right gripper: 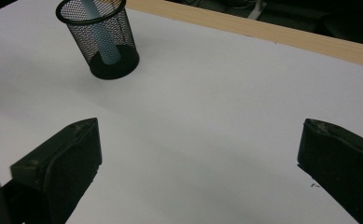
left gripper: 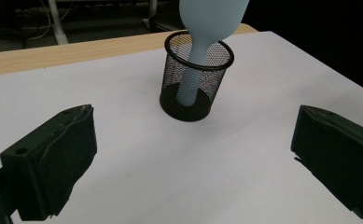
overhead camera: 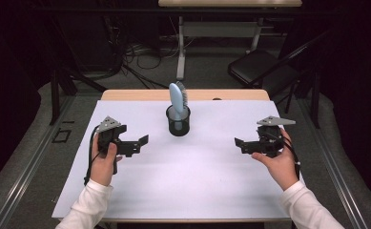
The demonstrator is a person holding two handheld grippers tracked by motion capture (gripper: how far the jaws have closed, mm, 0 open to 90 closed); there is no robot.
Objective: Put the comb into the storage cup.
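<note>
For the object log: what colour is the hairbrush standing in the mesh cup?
Pale blue hairbrush, handle down in the black mesh cup; clearest in the high view.

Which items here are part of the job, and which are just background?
In play:
- light blue hairbrush, standing handle-down in the cup
- black mesh cup
- left tongs and right tongs, both open, nothing held

Background:
- white table sheet
- black folding chair
- floor cables

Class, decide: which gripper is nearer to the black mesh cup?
Left. The left gripper sits just left of the mesh cup; the right gripper lies farther off on its right. Both are open.
</note>
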